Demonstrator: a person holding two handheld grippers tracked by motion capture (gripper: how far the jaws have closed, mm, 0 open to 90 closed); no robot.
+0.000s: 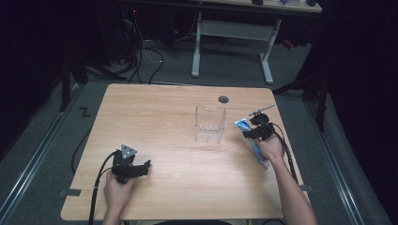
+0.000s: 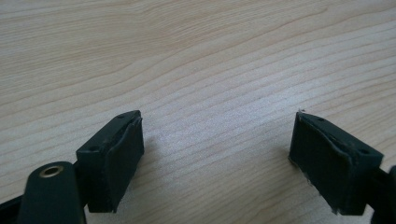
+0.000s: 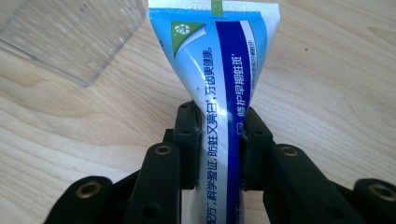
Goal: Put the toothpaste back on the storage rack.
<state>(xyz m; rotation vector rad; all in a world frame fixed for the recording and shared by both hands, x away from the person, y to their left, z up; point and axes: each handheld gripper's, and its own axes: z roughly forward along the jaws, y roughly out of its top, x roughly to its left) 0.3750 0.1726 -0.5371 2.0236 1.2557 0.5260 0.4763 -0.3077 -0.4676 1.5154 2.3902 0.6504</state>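
Note:
A blue and white toothpaste tube (image 3: 219, 65) is pinched between the jaws of my right gripper (image 3: 218, 135), its flat crimped end pointing away from me. In the high view the tube (image 1: 253, 143) lies in my right gripper (image 1: 259, 132) at the table's right side, just right of a clear plastic box (image 1: 210, 123). A corner of that box (image 3: 70, 37) shows at the upper left of the right gripper view. My left gripper (image 1: 136, 169) rests near the front left of the table, open, with bare wood between its pads (image 2: 116, 158).
The light wooden table (image 1: 159, 122) has a round cable hole (image 1: 223, 99) near its back edge. Cables trail from both grippers toward the front. Beyond the table stand a white desk frame (image 1: 234, 37) and floor cables.

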